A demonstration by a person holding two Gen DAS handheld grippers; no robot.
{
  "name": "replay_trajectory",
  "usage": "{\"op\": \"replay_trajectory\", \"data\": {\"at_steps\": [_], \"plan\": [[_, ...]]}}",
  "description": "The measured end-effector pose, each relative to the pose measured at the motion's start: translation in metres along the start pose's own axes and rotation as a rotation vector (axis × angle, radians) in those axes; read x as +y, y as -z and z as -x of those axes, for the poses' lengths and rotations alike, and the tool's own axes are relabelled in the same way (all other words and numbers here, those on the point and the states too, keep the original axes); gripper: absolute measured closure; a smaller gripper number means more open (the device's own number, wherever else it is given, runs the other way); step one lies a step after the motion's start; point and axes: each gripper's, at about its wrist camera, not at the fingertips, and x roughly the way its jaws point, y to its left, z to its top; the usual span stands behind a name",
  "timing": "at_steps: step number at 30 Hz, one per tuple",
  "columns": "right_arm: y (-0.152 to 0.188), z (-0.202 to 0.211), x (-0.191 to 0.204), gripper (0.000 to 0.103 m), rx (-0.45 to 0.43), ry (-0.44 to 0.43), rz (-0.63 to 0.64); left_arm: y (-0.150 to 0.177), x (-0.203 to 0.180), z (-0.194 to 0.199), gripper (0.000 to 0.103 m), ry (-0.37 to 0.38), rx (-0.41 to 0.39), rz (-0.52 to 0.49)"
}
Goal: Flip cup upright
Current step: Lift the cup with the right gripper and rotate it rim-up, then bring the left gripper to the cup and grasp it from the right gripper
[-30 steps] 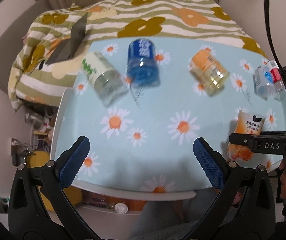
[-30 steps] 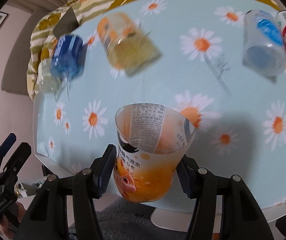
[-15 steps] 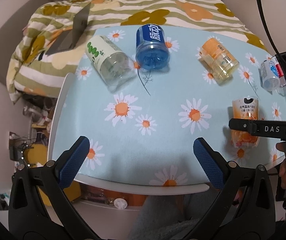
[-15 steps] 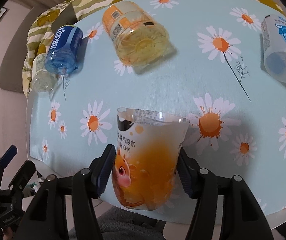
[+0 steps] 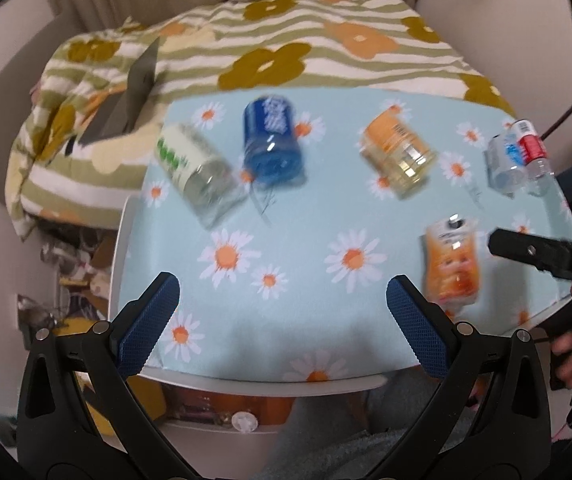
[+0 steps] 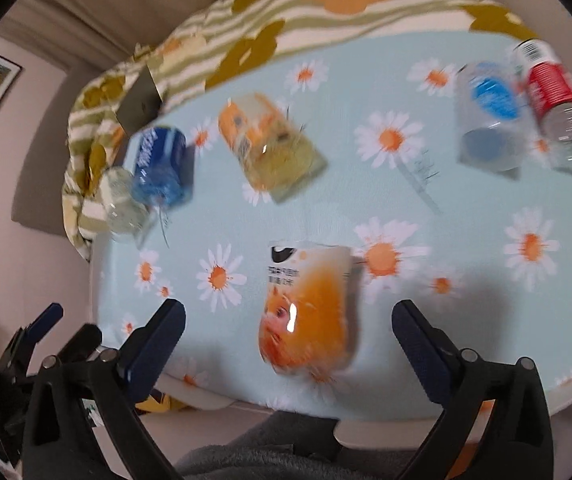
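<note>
Stood upright near the front right edge of the bench [image 5: 326, 384]: the orange cup [image 6: 310, 312], open mouth up, base on the daisy-print cloth, label blurred by motion. Judged done, then, as far as this one cup goes; released rather than held. Right gripper [image 6: 288, 326] spread wide, blue-padded fingers [image 6: 158, 340] well clear of the cup on either side, nothing between them but the cup standing free beyond. Left gripper [image 5: 282, 312] likewise wide open and empty, hovering over the front edge of the bench, nothing gripped.

Left to do, by the look of it: several more cups lying on their sides farther back. Blue cup [image 5: 272, 140] and green-labelled clear cup [image 5: 194, 168] to the back left, just beside each other; yellow-orange cup [image 5: 400, 152] in the middle; clear cup with a blue label [image 6: 490, 116] and a red-labelled bottle [image 6: 554, 100] touching or nearly so at the far right. Whether those belong to the task could not be told.

Beyond the bench, a bed with a striped floral quilt [image 5: 286, 52].
</note>
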Motion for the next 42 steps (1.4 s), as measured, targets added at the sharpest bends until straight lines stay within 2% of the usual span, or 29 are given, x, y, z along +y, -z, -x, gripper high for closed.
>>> {"op": "replay_trajectory", "data": {"at_steps": [3, 6, 8, 9, 11, 17, 23, 31, 34, 36, 42], "plan": [[0.004, 0.039, -0.018, 0.000, -0.043, 0.023, 0.023, -0.012, -0.019, 0.005, 0.000, 0.020, 0.004, -0.026], [0.007, 0.051, -0.028, 0.000, -0.046, 0.059, 0.048, -0.023, -0.046, -0.003, 0.000, 0.050, 0.045, -0.047], [0.012, 0.069, -0.050, 0.000, -0.092, 0.125, 0.066, -0.031, -0.069, -0.015, 0.000, 0.069, 0.098, -0.064], [0.012, 0.069, -0.050, 0.000, -0.092, 0.125, 0.066, -0.033, -0.081, -0.022, 0.000, 0.079, 0.127, -0.073], [0.015, 0.084, -0.078, 0.000, -0.134, 0.152, 0.052, -0.036, -0.099, -0.035, 0.000, 0.098, 0.174, -0.091], [0.016, 0.089, -0.125, 0.000, -0.160, 0.154, 0.038, -0.046, -0.147, -0.085, 0.000, 0.110, 0.341, -0.115], [0.017, 0.072, -0.154, 0.000, -0.132, 0.105, 0.020, -0.048, -0.162, -0.116, 0.000, 0.087, 0.423, -0.094], [0.012, 0.055, -0.169, 0.000, -0.112, 0.088, 0.015, -0.041, -0.167, -0.145, 0.013, 0.077, 0.528, -0.052], [0.008, 0.051, -0.171, 0.000, -0.113, 0.087, 0.027, -0.039, -0.169, -0.151, 0.028, 0.083, 0.547, -0.032], [0.007, 0.050, -0.171, 0.000, -0.112, 0.089, 0.030, -0.038, -0.170, -0.156, 0.044, 0.101, 0.560, -0.015], [0.002, 0.049, -0.172, 0.000, -0.114, 0.081, 0.026, -0.035, -0.168, -0.156, 0.046, 0.127, 0.545, -0.002]]}}
